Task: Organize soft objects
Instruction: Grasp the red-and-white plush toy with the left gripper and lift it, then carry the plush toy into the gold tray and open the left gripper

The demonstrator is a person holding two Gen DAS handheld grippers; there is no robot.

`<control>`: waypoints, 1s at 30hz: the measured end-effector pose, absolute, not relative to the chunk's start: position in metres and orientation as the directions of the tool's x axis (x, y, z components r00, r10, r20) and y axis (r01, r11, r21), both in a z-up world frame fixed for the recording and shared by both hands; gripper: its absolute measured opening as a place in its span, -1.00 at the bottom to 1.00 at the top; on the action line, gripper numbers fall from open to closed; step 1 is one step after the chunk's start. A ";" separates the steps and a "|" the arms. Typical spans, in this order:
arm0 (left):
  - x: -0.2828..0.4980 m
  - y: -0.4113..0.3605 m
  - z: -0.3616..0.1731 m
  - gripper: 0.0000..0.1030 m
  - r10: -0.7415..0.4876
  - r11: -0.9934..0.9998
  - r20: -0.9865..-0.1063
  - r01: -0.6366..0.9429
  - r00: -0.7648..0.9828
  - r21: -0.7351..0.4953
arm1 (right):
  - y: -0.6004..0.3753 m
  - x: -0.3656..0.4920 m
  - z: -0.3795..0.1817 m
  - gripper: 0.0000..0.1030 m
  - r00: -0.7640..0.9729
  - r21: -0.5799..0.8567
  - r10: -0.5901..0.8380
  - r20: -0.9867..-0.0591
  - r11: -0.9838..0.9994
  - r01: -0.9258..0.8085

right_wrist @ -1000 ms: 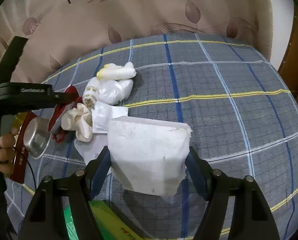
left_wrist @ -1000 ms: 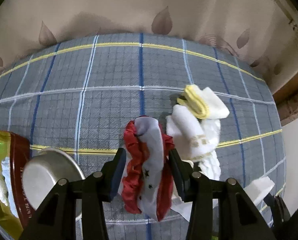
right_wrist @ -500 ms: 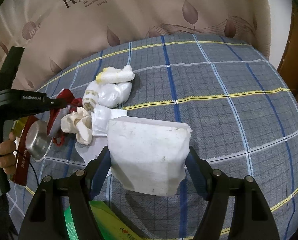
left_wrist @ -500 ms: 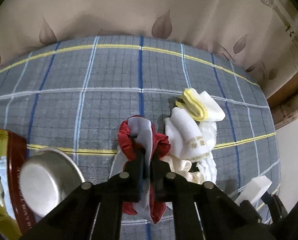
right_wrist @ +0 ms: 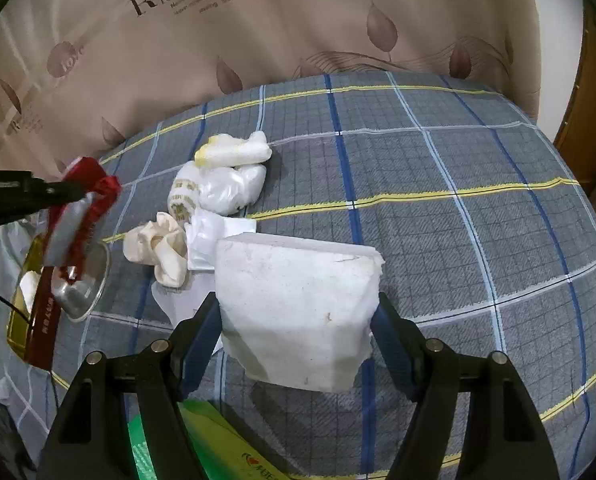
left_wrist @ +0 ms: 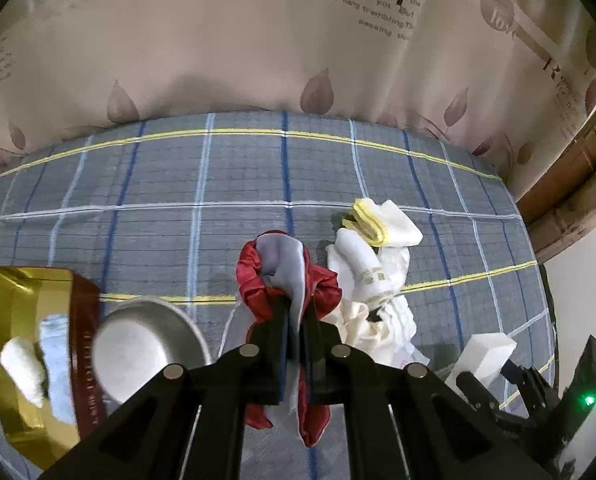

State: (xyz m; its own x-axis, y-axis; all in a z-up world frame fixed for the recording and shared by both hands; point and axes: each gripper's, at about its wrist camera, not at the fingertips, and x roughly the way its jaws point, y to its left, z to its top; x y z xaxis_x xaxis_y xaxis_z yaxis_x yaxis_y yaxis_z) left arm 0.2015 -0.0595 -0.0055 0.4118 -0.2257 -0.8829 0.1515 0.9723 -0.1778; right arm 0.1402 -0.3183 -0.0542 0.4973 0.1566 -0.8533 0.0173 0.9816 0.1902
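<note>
- The white foam block (right_wrist: 298,312), near the sock pile (right_wrist: 214,184), sits squeezed between the right gripper (right_wrist: 298,320)'s spread fingers; it could crumble or slip out.
- The red-and-grey satin scrunchie (left_wrist: 288,280) hangs above the steel bowl (left_wrist: 146,344), left of that pile, pinched by the left gripper (left_wrist: 294,344)'s nearly touching fingers; slick fabric may slide free.

**My two handheld tools, as the cameras show them**

My left tool (left_wrist: 294,344) is matte black: two angular linkage arms, each fixed with round silver screws, run into flat black fingers with dark blue pads. My right tool (right_wrist: 298,344) is built alike, with blue pads on its fingers (right_wrist: 200,336). Seen from the left tool's camera, a green light glows on the right tool's black body.
</note>
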 end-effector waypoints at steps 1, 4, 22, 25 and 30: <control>0.199 -0.055 -0.003 -0.89 -0.220 0.974 -0.883 0.146 0.415 -0.174 | -0.318 0.140 -0.055 0.37 0.496 0.187 0.155 -0.854 0.982 0.015; 0.193 -0.042 0.005 -0.89 -0.215 0.976 -0.881 0.131 0.422 -0.175 | -0.316 0.139 -0.055 0.37 0.497 0.180 0.151 -0.854 0.984 0.011; 0.179 0.073 0.033 -0.89 -0.002 1.000 -0.881 -0.007 0.473 -0.006 | -0.312 0.136 -0.056 0.37 0.498 0.161 0.137 -0.856 0.987 0.006; 0.180 0.100 0.031 -0.89 0.042 0.998 -0.882 -0.053 0.469 0.019 | -0.312 0.136 -0.056 0.37 0.497 0.161 0.136 -0.857 0.987 0.008; 0.184 0.141 0.018 -0.89 0.116 0.990 -0.889 -0.123 0.442 0.068 | -0.313 0.137 -0.057 0.37 0.494 0.162 0.137 -0.858 0.987 0.009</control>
State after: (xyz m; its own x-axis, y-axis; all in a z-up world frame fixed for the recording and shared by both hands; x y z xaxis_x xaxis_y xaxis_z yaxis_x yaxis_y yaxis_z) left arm 0.1837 0.1412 0.0182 0.4421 0.1160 -0.8894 -0.1229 0.9901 0.0681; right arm 0.1365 -0.3125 -0.0572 0.4945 0.1366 -0.8584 0.0086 0.9868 0.1620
